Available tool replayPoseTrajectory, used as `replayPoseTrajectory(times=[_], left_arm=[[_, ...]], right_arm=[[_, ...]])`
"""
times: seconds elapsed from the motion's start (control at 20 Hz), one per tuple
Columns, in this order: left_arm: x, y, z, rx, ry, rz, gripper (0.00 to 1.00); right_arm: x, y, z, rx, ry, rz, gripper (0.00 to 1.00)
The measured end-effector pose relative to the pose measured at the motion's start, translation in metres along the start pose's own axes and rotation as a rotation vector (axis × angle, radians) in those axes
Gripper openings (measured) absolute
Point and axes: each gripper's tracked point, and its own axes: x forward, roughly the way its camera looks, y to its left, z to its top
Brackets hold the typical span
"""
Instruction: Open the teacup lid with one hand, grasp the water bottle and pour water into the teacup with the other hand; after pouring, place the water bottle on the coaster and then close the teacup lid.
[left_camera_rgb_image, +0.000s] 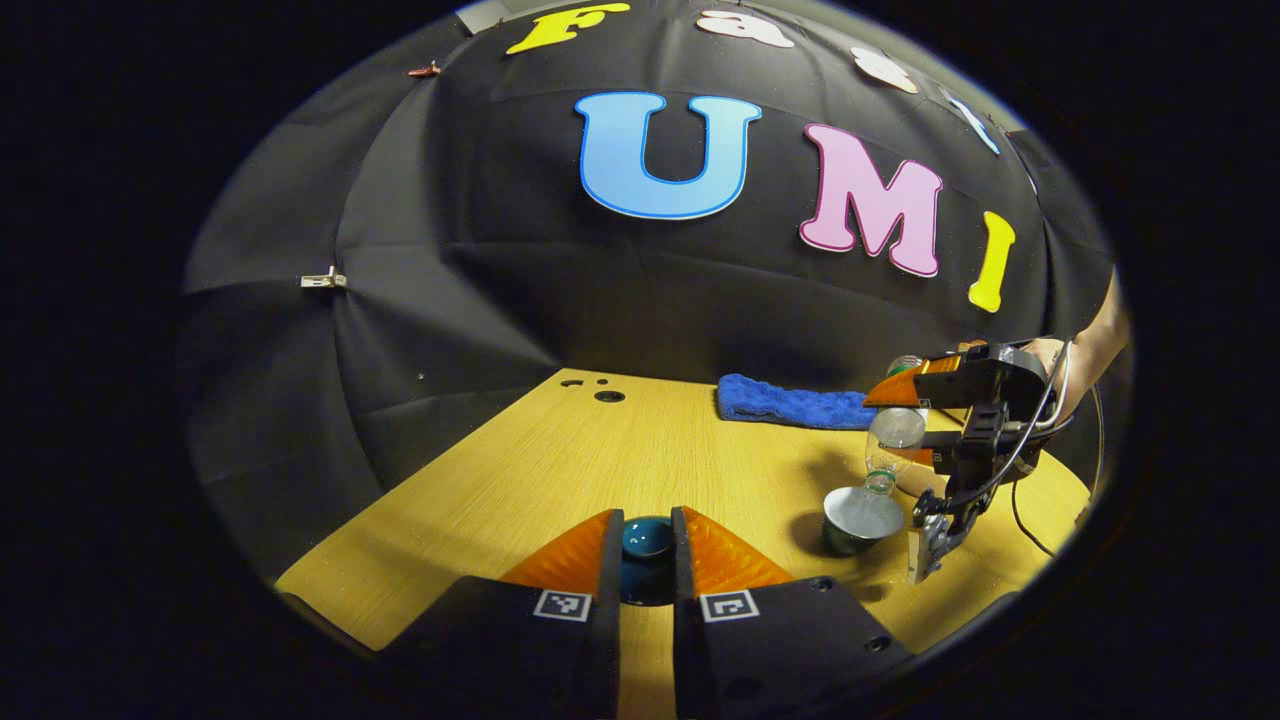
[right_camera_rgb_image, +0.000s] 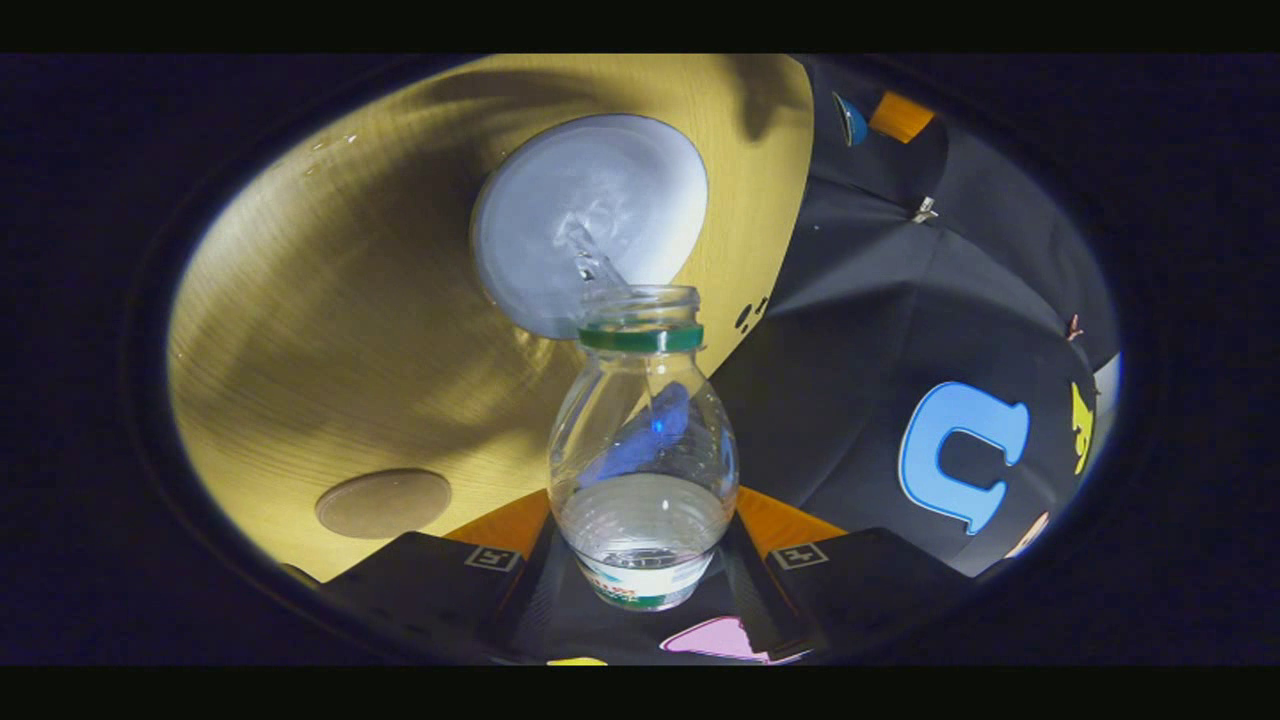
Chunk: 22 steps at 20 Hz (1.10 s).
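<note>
Bottle (right_camera_rgb_image: 642, 440) between right hand-held gripper (right_camera_rgb_image: 640, 560) fingers

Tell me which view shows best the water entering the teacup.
The right gripper view: it looks down the tilted bottle into the open teacup, where the water falls. The left gripper view shows the teacup from the side, small, beneath the bottle.

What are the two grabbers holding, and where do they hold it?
The left gripper pinches the teacup lid by its sides. The right gripper clamps the water bottle around its lower body.
</note>
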Motion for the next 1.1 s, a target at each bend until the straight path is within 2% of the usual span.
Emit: replayPoseTrajectory(times=[0.6,0.7,0.75,0.85,0.9,0.95,1.0,1.1], left_arm=[[-0.008,-0.003,0.001,0.006,-0.005,0.008,0.25],[-0.009,-0.003,0.001,0.005,-0.006,0.011,0.25],[-0.009,-0.003,0.001,0.005,-0.006,0.012,0.29],[-0.011,-0.004,0.002,0.008,-0.008,0.014,0.22],[-0.012,-0.005,0.001,0.01,-0.008,0.015,0.25],[-0.013,-0.006,0.002,0.012,-0.009,0.016,0.25],[-0.013,-0.007,0.002,0.014,-0.009,0.017,0.25],[-0.015,-0.01,0.002,0.014,-0.01,0.02,0.25]], right_arm=[[0.003,-0.005,0.001,-0.079,-0.014,-0.012,0.75],[0.004,-0.007,0.0,-0.077,-0.01,-0.014,0.75],[0.003,-0.006,0.0,-0.073,-0.008,-0.012,0.75],[0.004,-0.007,0.0,-0.071,-0.007,-0.008,0.75],[0.004,-0.007,0.001,-0.069,-0.008,-0.01,0.75],[0.003,-0.006,0.002,-0.065,-0.01,-0.011,0.79],[0.003,-0.005,0.002,-0.06,-0.009,-0.01,0.75],[0.004,-0.005,0.0,-0.038,-0.001,-0.002,0.75]])
